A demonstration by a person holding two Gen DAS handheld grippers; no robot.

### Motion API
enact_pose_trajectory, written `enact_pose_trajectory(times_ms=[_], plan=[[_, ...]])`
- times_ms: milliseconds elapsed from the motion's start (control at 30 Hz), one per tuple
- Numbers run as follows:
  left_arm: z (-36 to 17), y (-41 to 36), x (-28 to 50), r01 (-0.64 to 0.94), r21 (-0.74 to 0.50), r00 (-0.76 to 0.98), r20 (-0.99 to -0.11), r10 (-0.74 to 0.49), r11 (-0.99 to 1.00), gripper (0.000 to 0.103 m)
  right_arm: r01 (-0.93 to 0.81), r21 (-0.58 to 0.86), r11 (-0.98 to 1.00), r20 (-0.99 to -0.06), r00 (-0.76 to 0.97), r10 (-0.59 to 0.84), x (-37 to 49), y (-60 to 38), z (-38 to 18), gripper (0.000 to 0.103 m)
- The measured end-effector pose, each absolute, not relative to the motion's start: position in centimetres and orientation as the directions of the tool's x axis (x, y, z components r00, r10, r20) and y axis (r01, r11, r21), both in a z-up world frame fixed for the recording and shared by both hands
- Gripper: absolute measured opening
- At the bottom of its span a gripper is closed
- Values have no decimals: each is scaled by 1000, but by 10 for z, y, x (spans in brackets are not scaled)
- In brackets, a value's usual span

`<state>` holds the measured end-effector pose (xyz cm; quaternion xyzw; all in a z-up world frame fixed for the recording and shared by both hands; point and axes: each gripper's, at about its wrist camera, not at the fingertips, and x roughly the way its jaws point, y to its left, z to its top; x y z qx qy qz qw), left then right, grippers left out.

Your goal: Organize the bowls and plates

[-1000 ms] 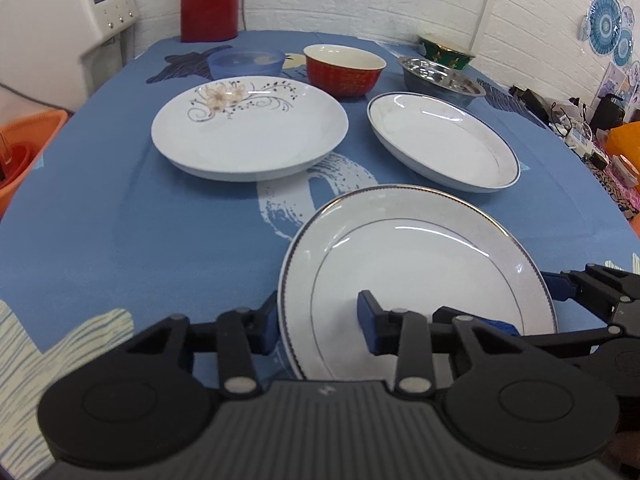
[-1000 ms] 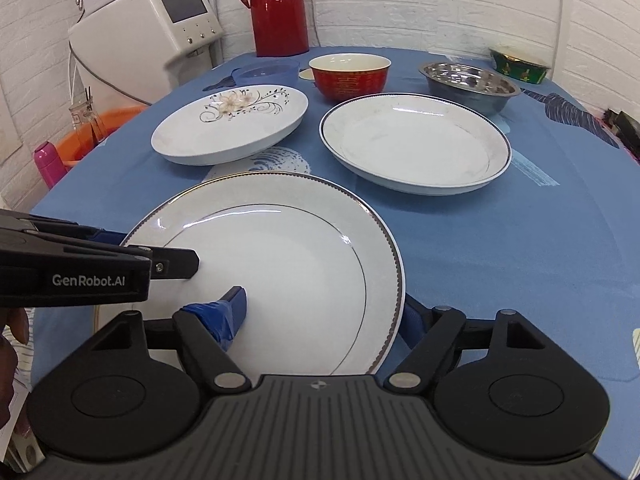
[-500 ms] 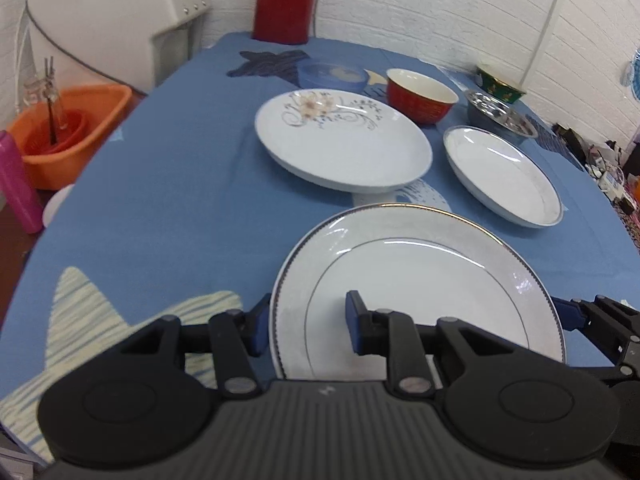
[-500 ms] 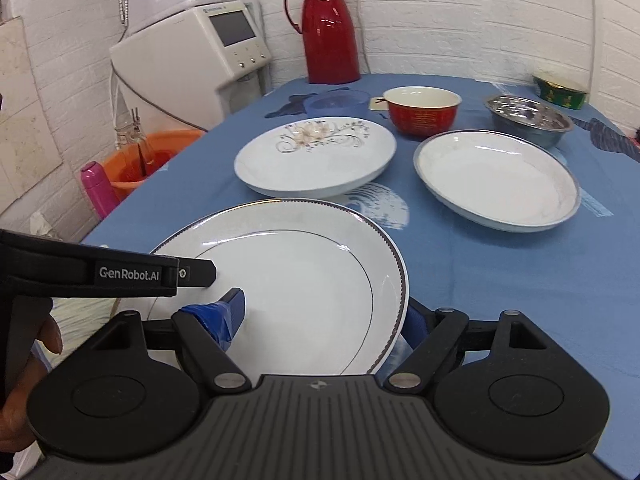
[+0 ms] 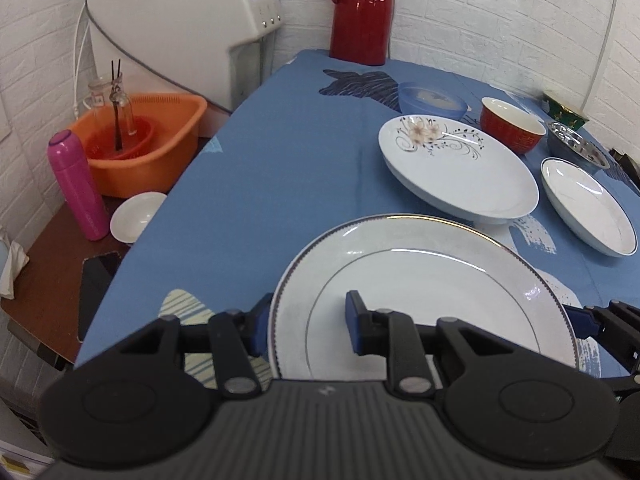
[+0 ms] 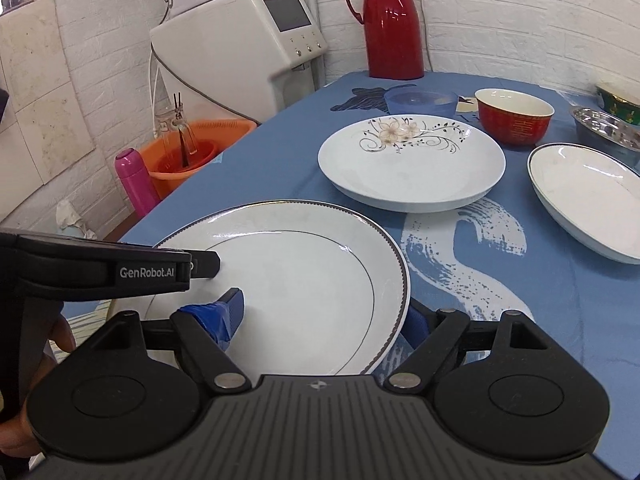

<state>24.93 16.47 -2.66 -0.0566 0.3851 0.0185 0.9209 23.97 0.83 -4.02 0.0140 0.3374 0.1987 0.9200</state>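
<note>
Fingers: your left gripper (image 5: 306, 322) and right gripper (image 6: 322, 316) each pinch the gold-rimmed plate (image 5: 420, 280) at opposite rims.
Neighbour: floral plate (image 5: 456, 170) sits just beyond.

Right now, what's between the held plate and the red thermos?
In the right wrist view, the flowered plate and behind it the blue bowl, with bare tablecloth around them.

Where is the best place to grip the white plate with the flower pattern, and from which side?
Grip the white flower-pattern plate at its near rim, coming from the near side: the raised, sloping edge there lets one claw finger slide under, while bowls crowd the far side.
</note>
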Motion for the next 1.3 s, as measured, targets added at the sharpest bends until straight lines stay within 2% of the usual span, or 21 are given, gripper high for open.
enact_pose_trajectory(times_ms=[233, 300, 333, 433, 567, 700, 967, 1100, 1167, 1300], plan=[[-35, 166, 249, -77, -116, 713, -701, -27, 990, 25, -381, 111, 918, -644, 676, 358, 236, 13, -48, 69], [-34, 169, 250, -70, -143, 710, -702, -51, 987, 37, -379, 159, 912, -643, 661, 387, 237, 6, -44, 67], [-31, 172, 250, -65, -178, 713, -697, -79, 982, 47, -371, 176, 912, -638, 662, 392, 236, 1, -41, 67], [-14, 179, 243, -78, -200, 761, -645, -71, 977, 71, -312, 120, 943, -571, 755, 322, 223, -19, -22, 67], [8, 181, 239, -85, -177, 804, -594, -38, 981, 72, -228, 89, 970, -505, 829, 241, 212, -55, -1, 68], [13, 181, 236, -79, -200, 804, -592, -56, 977, 73, -176, 91, 980, -526, 827, 197, 209, -75, -4, 68], [-3, 179, 247, -77, -212, 754, -652, -83, 974, 74, -183, 161, 970, -567, 788, 242, 221, -77, -21, 68], [6, 180, 272, -65, -207, 760, -644, -86, 976, 75, -243, 74, 967, -509, 825, 246, 256, -66, -7, 68], [13, 177, 290, -56, -181, 772, -632, -72, 982, 83, -241, -5, 971, -487, 848, 208, 284, -56, -2, 68], [22, 169, 331, -57, -104, 787, -617, -20, 993, 83, -242, -66, 968, -500, 848, 178, 338, -48, -2, 68]])
